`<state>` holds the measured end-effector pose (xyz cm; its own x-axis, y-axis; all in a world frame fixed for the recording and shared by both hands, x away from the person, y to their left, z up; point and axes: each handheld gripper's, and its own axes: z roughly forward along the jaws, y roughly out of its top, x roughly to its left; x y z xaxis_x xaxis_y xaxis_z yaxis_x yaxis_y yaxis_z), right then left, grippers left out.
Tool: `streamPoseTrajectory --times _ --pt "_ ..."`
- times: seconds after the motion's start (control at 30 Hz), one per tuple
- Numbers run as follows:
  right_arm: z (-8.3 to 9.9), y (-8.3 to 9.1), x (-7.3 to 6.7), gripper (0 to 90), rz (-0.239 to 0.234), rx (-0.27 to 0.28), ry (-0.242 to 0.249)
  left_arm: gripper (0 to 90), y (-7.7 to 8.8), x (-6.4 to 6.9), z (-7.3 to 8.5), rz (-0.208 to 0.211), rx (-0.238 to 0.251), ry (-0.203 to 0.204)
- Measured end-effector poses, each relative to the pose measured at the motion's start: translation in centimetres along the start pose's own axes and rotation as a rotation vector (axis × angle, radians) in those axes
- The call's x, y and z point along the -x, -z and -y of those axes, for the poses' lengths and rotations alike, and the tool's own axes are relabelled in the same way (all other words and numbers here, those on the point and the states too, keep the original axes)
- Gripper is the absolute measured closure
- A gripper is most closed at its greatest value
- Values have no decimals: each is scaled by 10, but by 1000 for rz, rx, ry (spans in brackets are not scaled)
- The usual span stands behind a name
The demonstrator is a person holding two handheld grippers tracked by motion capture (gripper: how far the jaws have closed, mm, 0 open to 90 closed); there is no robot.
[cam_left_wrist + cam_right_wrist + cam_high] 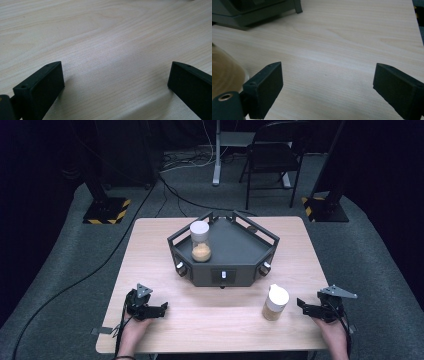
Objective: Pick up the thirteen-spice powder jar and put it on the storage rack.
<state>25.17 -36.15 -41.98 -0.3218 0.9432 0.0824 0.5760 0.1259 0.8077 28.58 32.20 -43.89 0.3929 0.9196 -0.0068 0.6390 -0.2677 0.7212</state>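
The right gripper (302, 304) is held at the near right of the table (150, 250), its jaws spread wide with nothing between them; bare wood is seen in the gap in its own view (327, 82). The left gripper (162, 308) is rested at the near left, its jaws likewise wide apart and empty over plain tabletop (115, 75).

Two jars are counted. One jar (275, 302), white-lidded and holding tan grains, is stood upright on the table just left of the right gripper, apart from it. The second jar (200, 241) is stood inside the dark tray (240, 255) at the table's middle, toward its left side.

In the right gripper view the near jar (224, 72) is shown as a blurred curve at the left edge, and a corner of the tray (249, 15) is seen far off. A chair (272, 155) is seen beyond the table in the high view.
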Motion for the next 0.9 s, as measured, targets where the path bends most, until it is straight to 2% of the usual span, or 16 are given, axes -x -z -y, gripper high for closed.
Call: streamPoseTrajectory --times 0.33,0.9 --pt "-6 23 -6 84 -87 50 23 0 0 0 0 -1 0 1" --pt "-21 50 -23 90 -222 78 110 0 0 0 0 -1 0 0"
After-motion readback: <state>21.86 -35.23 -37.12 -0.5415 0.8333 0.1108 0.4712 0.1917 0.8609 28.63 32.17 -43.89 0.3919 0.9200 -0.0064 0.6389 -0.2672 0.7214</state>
